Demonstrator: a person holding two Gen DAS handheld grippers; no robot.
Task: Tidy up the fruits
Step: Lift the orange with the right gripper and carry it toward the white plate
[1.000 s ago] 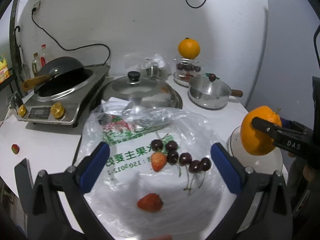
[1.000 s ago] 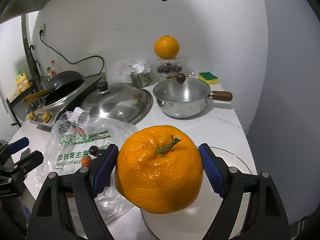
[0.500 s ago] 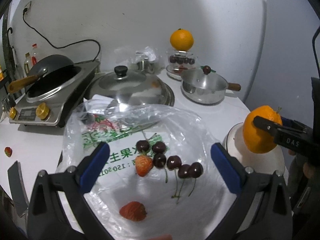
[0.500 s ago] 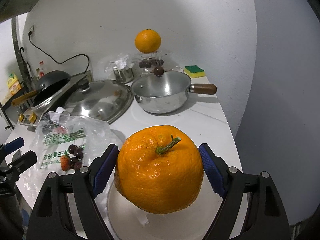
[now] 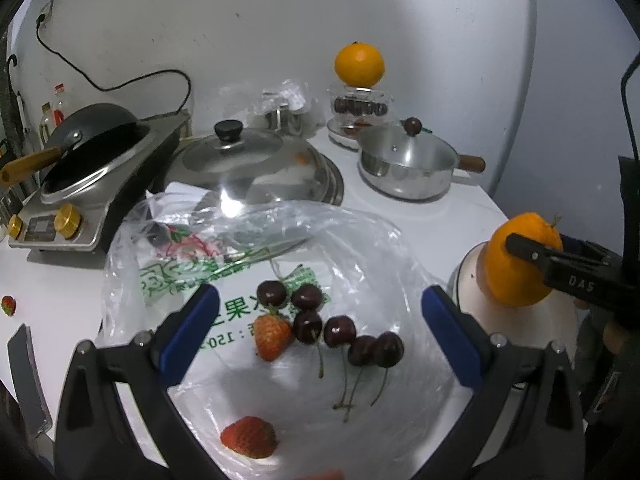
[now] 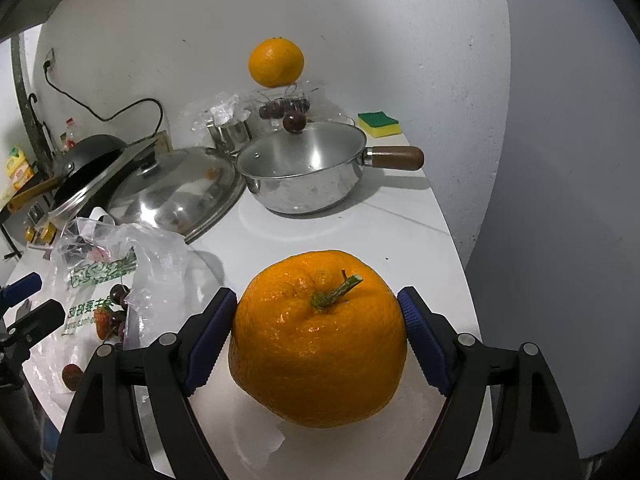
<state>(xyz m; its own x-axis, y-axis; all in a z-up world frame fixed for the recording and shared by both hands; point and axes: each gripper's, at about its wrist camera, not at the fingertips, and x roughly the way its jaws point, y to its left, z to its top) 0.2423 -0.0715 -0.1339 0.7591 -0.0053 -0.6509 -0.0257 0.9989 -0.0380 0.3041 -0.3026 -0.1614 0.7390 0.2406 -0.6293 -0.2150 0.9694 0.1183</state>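
A large orange [image 6: 316,344] with a green stem sits between the blue pads of my right gripper [image 6: 316,308], which is shut on it. Its underside is at or just above a white plate [image 6: 224,440]. In the left wrist view the same orange [image 5: 516,268] hangs over the plate [image 5: 472,292] at the right. My left gripper [image 5: 318,300] is open above a clear plastic bag [image 5: 180,276]. On the bag lie several dark cherries [image 5: 340,330] and two strawberries [image 5: 272,334], [image 5: 248,436].
A second orange [image 5: 359,65] sits on a clear container [image 5: 360,106] of cherries at the back wall. A steel saucepan [image 5: 404,164], a domed lid [image 5: 248,160] and a cooker with a wok [image 5: 88,152] fill the back. A stray strawberry [image 5: 8,305] lies far left.
My right gripper has lowered the orange down onto or close to the white plate. My left gripper has moved in closer over the bag and stays open.
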